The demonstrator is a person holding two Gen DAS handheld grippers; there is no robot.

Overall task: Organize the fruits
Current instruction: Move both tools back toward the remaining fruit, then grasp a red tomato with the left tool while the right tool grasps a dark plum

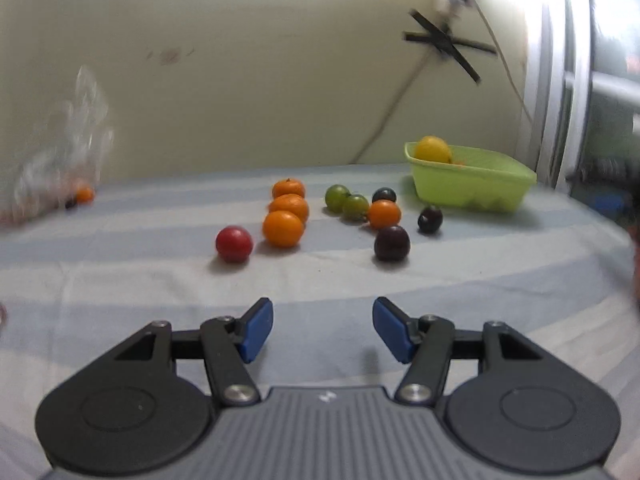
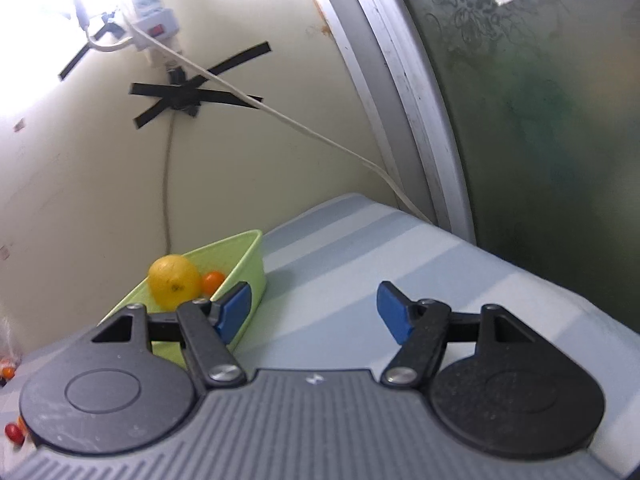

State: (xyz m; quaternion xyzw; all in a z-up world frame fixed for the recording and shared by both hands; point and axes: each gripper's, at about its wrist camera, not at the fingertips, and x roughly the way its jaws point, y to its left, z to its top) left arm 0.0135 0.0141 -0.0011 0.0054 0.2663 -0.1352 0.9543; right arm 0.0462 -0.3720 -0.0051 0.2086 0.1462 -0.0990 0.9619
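- Left wrist view: at far left a clear plastic bag [image 1: 60, 152] lies blurred on the striped tabletop [image 1: 120, 280], with a small orange fruit [image 1: 85, 195] at its foot.
- Mid-tabletop, a red fruit [image 1: 234, 244] sits just beside a row of three tangerines [image 1: 283, 228] running away from the camera.
- Further right, two green fruits [image 1: 346, 201] touch each other; behind them is a dark round fruit [image 1: 384, 195], in front an orange one [image 1: 384, 214], then two dark plums [image 1: 392, 243], one nearer and one near the basket.
- At right, the green basket [image 1: 476, 190] stands by the wall and holds a yellow lemon [image 1: 433, 150].
- The left claw [image 1: 323, 330] hovers over bare cloth short of the fruits, its blue pads [image 1: 258, 330] parted with nothing between them.
- Right wrist view: small red and orange fruits [image 2: 14, 432] peek out at the left edge; the basket lies left of centre with the lemon and a small orange fruit [image 2: 212, 281] inside.
- The right claw [image 2: 314, 312] is released and empty, its left finger [image 2: 234, 312] in front of the basket's wall, its right one over bare tabletop.
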